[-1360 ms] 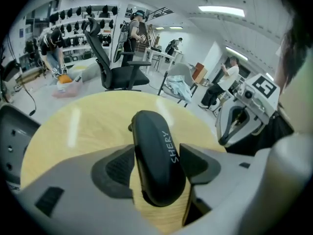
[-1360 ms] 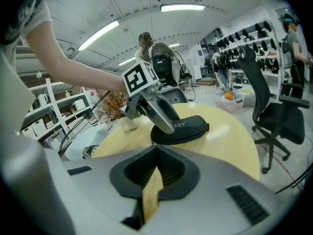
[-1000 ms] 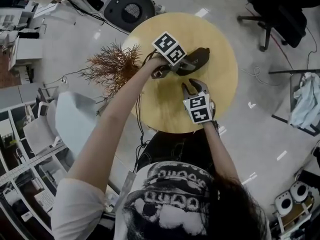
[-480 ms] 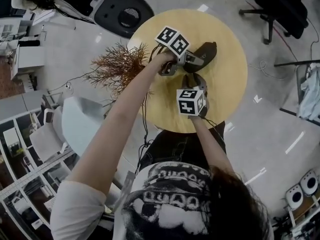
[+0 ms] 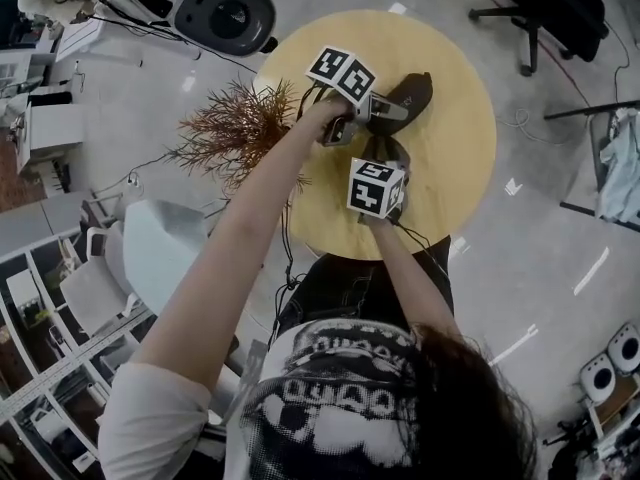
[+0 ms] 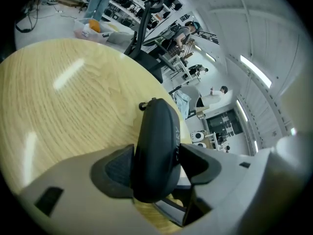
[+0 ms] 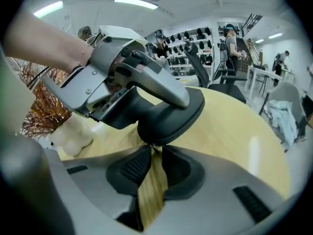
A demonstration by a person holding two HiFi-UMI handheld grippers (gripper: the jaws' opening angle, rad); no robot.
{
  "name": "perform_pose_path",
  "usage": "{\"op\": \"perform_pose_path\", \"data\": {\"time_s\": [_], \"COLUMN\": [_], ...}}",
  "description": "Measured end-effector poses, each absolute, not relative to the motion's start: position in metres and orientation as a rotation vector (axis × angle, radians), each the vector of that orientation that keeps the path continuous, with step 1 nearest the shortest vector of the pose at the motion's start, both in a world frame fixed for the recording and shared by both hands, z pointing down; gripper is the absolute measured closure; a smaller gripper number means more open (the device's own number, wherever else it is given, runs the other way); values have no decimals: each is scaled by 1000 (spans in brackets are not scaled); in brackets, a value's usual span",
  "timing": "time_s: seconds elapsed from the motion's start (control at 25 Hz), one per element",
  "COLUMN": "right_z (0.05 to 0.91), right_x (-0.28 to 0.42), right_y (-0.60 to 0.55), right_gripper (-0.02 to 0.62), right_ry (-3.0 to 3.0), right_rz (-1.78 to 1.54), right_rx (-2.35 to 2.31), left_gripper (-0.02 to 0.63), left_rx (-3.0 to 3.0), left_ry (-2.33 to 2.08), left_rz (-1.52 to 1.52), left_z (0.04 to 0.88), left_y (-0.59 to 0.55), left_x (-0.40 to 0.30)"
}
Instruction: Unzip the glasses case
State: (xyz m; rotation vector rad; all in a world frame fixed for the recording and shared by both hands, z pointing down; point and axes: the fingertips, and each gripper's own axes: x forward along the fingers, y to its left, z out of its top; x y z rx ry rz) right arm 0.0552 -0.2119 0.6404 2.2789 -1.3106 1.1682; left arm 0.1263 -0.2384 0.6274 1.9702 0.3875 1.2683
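I am working on the glasses case [image 5: 405, 96], which is lying at the far side of the round table [image 5: 455, 168]. I am judging it a light, stiff shell with a smooth dark skin, likely to slide or twist unless it is braced across its body, and I am reckoning the zip is best taken by the small zip pull [image 7: 151, 145] at its near end. The left tool [image 6: 155, 164] is clamping the case across its width, a pad on each flank. The right tool [image 7: 152, 155] is pressing nearly together at that near end and, as far as I can judge, pinching the zip pull. At the table's left edge a dried branch bouquet [image 5: 228, 128] in a pale vase [image 7: 68, 135] is standing close beside my left arm, where a swing could be brushing it.
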Motion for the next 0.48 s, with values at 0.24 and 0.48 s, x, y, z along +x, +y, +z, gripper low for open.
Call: {"op": "perform_pose_path", "data": {"time_s": [0.24, 0.48], "right_z": [641, 639], "right_x": [52, 54], "right_y": [-209, -202], "right_gripper": [594, 594], "right_ry": [-1398, -1483], "right_rz": [1179, 1118], "right_rx": [2240, 2135], "left_gripper": [307, 308], "left_rx": [1990, 2009], "left_ry": [374, 367], "left_rz": [1254, 1233], "left_z": [629, 627], "left_y": [-239, -238], "left_x": [127, 127]}}
